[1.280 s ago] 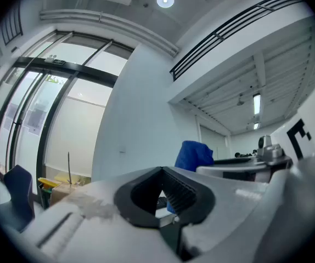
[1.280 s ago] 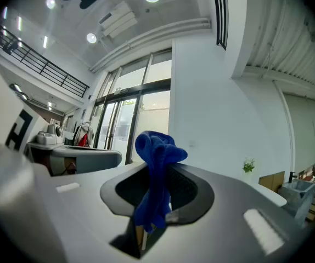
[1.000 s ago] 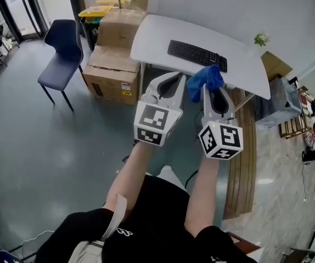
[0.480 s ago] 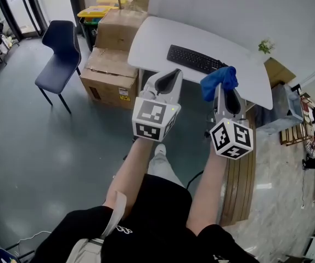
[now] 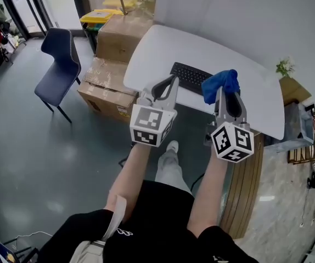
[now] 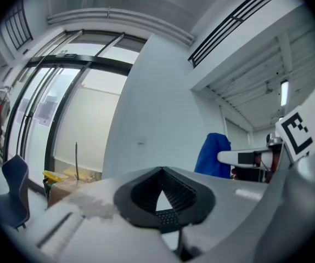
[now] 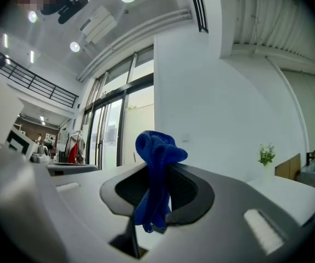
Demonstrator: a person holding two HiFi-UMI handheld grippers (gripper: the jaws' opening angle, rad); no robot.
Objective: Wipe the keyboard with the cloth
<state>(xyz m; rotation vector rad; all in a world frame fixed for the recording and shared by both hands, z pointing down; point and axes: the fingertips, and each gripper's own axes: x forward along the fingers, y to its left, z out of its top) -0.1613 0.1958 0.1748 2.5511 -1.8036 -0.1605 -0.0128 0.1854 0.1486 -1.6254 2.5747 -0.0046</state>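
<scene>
Head view: the keyboard is brought nearer for wiping — cloth clamped in right gripper, left gripper closed on nothing.

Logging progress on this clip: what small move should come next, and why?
Probably lower the right gripper onto the keyboard. It is shut on the blue cloth, which seems to hang in the air clear of the keys, so nothing is being wiped yet.
</scene>
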